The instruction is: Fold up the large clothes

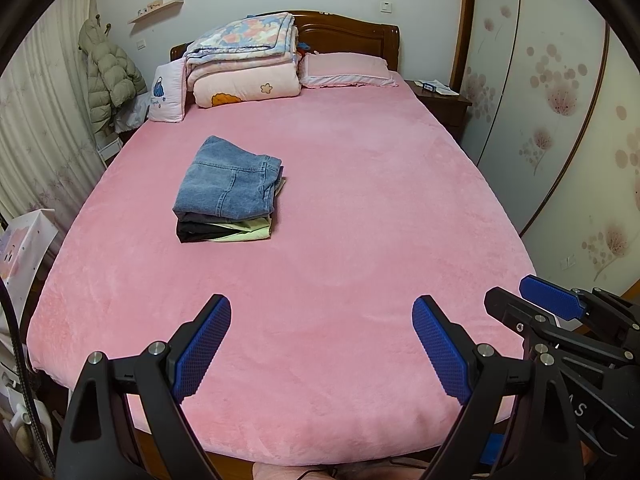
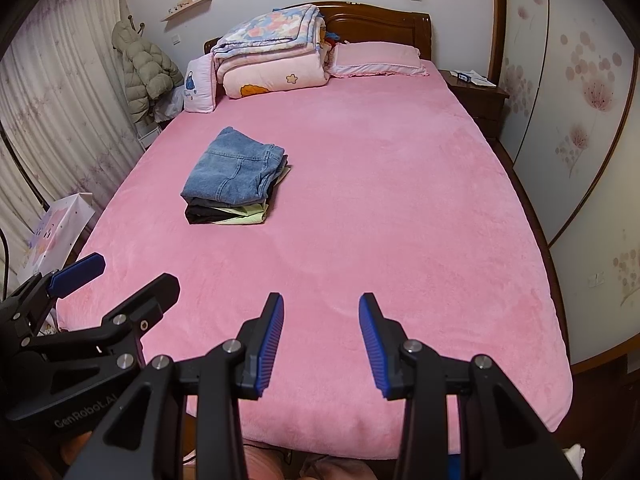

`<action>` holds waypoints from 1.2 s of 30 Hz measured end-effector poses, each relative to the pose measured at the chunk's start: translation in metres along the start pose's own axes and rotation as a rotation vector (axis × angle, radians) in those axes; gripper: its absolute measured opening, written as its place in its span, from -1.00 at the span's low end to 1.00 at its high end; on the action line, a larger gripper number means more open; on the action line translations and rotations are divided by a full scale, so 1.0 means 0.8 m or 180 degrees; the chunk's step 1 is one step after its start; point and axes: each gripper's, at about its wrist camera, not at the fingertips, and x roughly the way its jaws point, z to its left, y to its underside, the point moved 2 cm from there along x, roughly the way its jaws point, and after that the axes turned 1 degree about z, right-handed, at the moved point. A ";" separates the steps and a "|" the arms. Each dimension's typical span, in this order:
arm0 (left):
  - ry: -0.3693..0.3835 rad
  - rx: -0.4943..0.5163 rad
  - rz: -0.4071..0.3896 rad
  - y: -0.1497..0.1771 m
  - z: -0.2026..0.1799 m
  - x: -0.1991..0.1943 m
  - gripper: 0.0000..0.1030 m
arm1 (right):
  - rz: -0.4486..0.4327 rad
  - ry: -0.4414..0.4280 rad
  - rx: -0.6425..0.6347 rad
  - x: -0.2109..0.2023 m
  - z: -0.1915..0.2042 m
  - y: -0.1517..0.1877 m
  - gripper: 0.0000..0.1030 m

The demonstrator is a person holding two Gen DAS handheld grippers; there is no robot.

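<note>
Left gripper (image 1: 322, 344) spread wide, empty, above the bed's (image 1: 340, 208) foot edge. Right gripper (image 2: 321, 336) partly apart, empty, just beside it over the same edge. Print on the left gripper body: "GenRobot.AI". Folded clothes (image 1: 228, 194), denim on top, stacked toward the bed's left side, well apart from both grippers. Pink cover; quilts (image 1: 244, 64) and pillow (image 1: 346, 70) at the headboard. Curtain (image 1: 36, 128) left, wardrobe (image 1: 560, 92) right.

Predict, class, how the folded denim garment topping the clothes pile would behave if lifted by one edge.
The denim garment looks thick, so probably heavy yet floppy; its folds would likely fall open. Resting loosely on the pile, it might drag the layers beneath askew.
</note>
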 end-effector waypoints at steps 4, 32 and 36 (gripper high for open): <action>0.0012 -0.0019 0.0015 -0.001 0.001 0.003 0.78 | 0.0005 0.0005 0.0006 0.000 0.000 0.001 -0.23; 0.0024 -0.0084 0.0070 -0.001 0.000 0.012 0.77 | 0.0030 0.0014 0.0005 0.004 0.000 0.002 -0.23; 0.0028 -0.0088 0.0082 0.001 -0.002 0.015 0.77 | 0.0030 0.0008 0.0008 0.004 -0.001 0.002 -0.23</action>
